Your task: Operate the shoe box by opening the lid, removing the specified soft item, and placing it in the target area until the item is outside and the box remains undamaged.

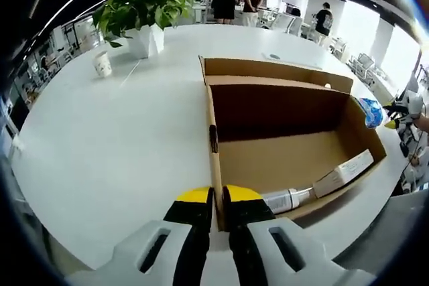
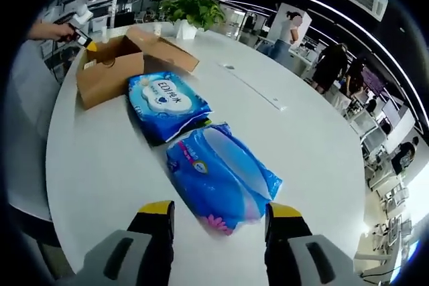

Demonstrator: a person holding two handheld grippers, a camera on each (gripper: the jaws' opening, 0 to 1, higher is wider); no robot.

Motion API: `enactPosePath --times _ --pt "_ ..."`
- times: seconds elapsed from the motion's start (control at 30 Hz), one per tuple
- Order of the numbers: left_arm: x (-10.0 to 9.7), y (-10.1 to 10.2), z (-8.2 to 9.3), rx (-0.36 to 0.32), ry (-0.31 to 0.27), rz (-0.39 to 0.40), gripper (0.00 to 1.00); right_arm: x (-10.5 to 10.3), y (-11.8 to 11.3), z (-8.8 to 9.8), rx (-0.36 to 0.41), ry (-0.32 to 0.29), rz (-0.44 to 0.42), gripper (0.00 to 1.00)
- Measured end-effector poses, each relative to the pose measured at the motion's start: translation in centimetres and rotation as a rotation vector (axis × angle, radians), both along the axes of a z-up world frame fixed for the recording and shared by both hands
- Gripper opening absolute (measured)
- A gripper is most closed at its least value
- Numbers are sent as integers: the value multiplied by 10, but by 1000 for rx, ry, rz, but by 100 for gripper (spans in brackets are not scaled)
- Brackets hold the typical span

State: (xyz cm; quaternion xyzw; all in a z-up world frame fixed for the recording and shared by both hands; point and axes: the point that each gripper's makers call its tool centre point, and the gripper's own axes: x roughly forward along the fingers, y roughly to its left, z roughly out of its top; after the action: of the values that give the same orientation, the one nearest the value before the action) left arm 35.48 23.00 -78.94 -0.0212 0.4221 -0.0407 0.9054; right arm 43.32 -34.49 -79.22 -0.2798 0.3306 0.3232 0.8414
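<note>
2 soft packs lie outside the shoe box (image 2: 110, 68); our spread right gripper (image 2: 218, 222) faces the nearer blue pack (image 2: 221, 179), while our left gripper (image 1: 216, 209) pinches the box wall.

My fingers (image 1: 216, 207) pinch a matt brown cardboard shoe box (image 1: 281, 132) wall. The white desk (image 1: 127, 138) looks smooth, faintly glossy. Two wipe packs (image 2: 167, 103) (image 2: 221, 175) are shiny, crinkled blue plastic film.

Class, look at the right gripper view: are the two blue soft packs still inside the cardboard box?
No. Both blue soft packs lie on the white table, outside the cardboard box.
</note>
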Motion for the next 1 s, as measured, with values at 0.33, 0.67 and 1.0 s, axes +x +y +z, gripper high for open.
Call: enactPosePath --times 0.33,0.67,1.0 --pt "-6 -2 1 -28 21 3 6 -21 50 27 48 8 139 54" --pt "-9 -3 3 -42 24 -5 7 -34 106 41 65 24 293 55" --pt "-10 -1 9 -61 23 16 6 -44 158 52 78 38 429 55"
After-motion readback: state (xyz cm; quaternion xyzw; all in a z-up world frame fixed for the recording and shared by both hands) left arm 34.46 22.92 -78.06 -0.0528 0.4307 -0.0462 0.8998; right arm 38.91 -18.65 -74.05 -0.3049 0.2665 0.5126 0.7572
